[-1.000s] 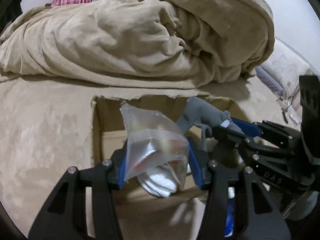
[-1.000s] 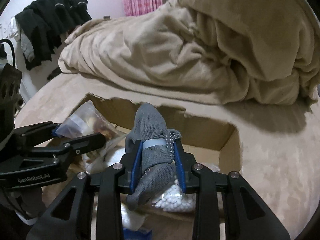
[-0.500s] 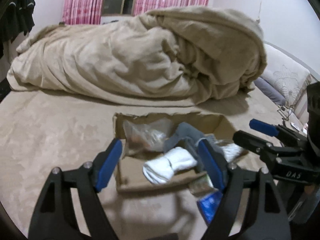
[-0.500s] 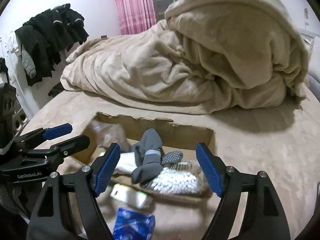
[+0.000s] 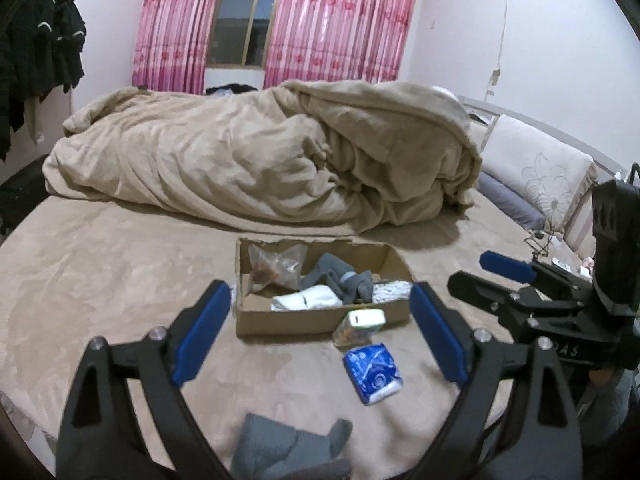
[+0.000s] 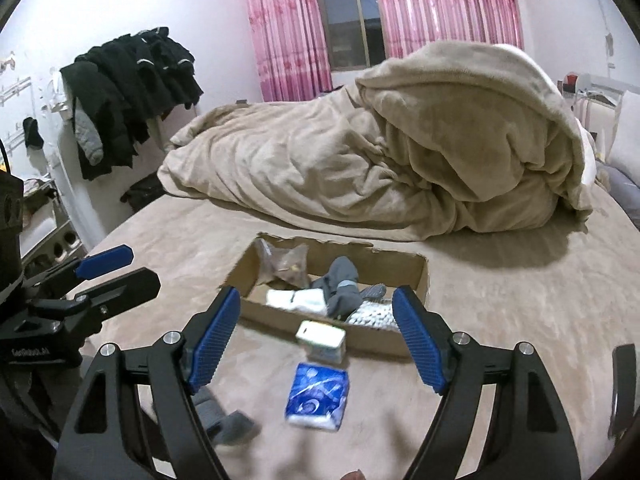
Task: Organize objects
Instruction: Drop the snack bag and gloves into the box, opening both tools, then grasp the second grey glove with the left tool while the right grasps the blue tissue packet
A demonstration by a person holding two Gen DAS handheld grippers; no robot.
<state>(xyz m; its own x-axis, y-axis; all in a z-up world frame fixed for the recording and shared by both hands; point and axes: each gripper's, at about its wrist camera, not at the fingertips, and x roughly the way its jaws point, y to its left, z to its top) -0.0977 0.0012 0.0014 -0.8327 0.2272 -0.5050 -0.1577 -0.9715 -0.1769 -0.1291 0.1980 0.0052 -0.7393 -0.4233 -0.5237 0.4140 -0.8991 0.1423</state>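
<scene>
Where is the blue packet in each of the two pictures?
Left wrist view: the blue packet lies on the bed, low and right of the middle, nearer the camera than the box.
Right wrist view: the blue packet lies low, near the middle, again in front of the box.
Shared landmark: the cardboard box with the grey sock in it; the small white pack sits between box and packet.

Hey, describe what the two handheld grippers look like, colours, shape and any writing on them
Both are matte black plastic frames with silver screw heads and two angled fingers tipped by blue ribbed pads. The left gripper shows white lettering on its body in the right wrist view, too blurred to read. The right gripper bears partial white letters in the left wrist view.
</scene>
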